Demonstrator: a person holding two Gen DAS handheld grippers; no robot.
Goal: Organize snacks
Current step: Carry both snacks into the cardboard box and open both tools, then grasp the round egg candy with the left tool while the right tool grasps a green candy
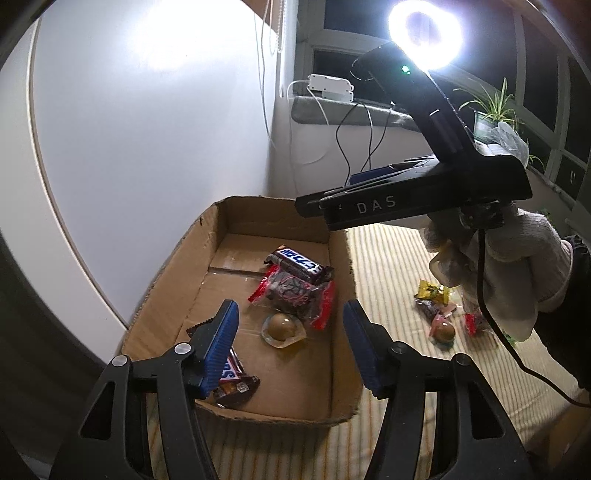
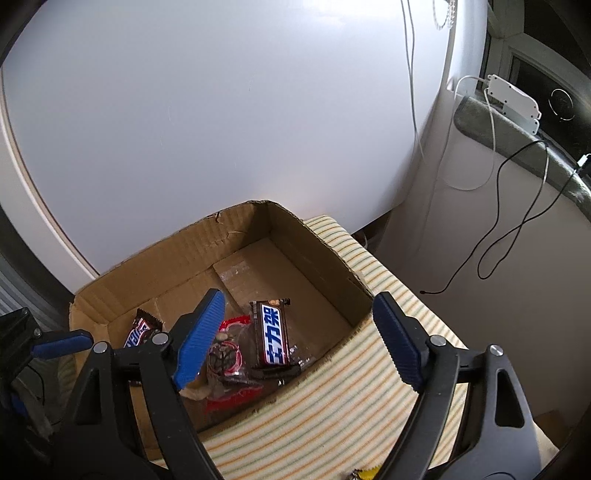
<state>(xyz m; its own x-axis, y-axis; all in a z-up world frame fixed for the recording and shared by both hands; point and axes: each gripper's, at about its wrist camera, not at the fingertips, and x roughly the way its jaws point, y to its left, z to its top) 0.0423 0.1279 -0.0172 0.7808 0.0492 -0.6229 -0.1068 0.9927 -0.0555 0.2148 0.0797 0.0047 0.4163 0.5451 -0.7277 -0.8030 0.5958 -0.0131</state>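
Observation:
A shallow cardboard box (image 1: pixel 236 218) sits on a striped cloth (image 1: pixel 399 266). In it lie a Snickers bar (image 1: pixel 301 264), a red-ended bag of dark snacks (image 1: pixel 295 295), a wrapped brown egg (image 1: pixel 282 328) and a second Snickers bar (image 1: pixel 232 380). My left gripper (image 1: pixel 291 350) is open and empty above the box. My right gripper (image 2: pixel 299 339) is open and empty over the box's (image 2: pixel 317 236) near right edge, above the Snickers bar (image 2: pixel 273 336) and the red bag (image 2: pixel 227 354). Several loose snacks (image 1: pixel 439 310) lie on the cloth to the right.
A white wall panel (image 1: pixel 147 129) stands right behind the box. A windowsill (image 1: pixel 351 110) with a white adapter (image 1: pixel 330 86), cables and a plant (image 1: pixel 491 110) is at the back right. A gloved hand (image 1: pixel 517 266) holds the right gripper's body under a ring light (image 1: pixel 424 35).

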